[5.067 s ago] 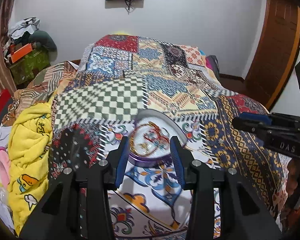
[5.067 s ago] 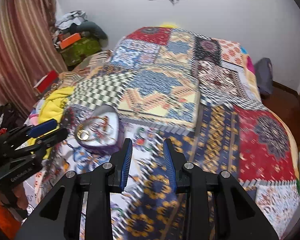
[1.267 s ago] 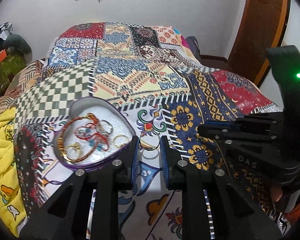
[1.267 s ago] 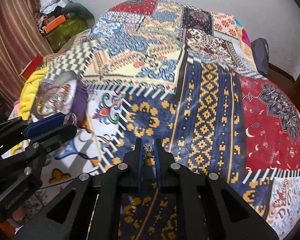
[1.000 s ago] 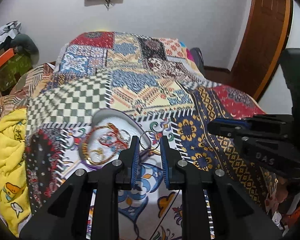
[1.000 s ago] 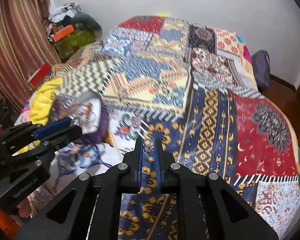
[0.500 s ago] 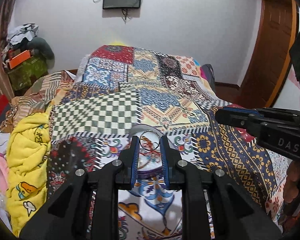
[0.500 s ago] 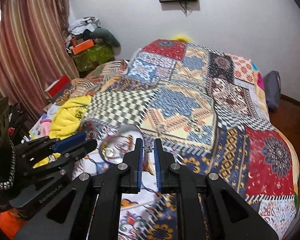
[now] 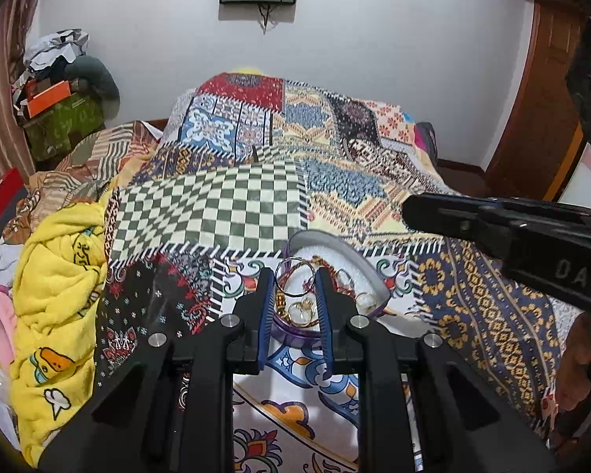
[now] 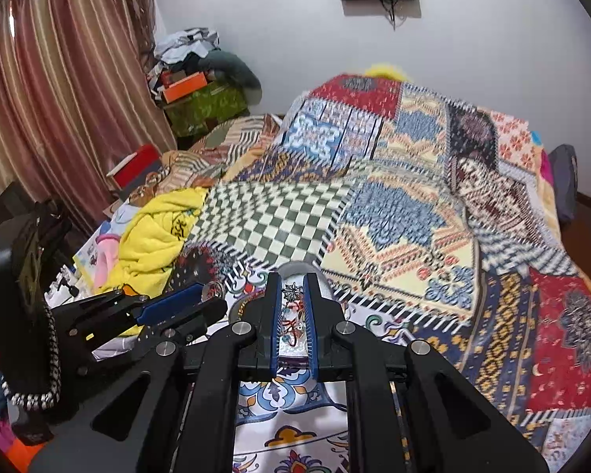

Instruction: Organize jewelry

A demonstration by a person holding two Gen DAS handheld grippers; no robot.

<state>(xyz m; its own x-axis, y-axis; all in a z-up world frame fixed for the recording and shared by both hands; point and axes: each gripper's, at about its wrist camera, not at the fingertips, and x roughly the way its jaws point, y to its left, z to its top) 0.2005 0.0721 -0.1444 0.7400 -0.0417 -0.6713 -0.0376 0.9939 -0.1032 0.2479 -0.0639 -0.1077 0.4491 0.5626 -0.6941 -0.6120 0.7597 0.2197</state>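
Our left tool [image 9: 295,289] pinches a thin hoop [image 9: 294,280] between its blue pads, held above the purple box [image 9: 368,272] on the bed's quilt [image 9: 232,205]. The box already holds bangles [image 9: 301,309] and rings on its white lining. Our right tool [image 10: 293,295] is closed on a small star-shaped ornament [image 10: 291,291] near its tips, over the same box. A yellow blanket [image 9: 55,268] lies bunched at the bed's left edge.
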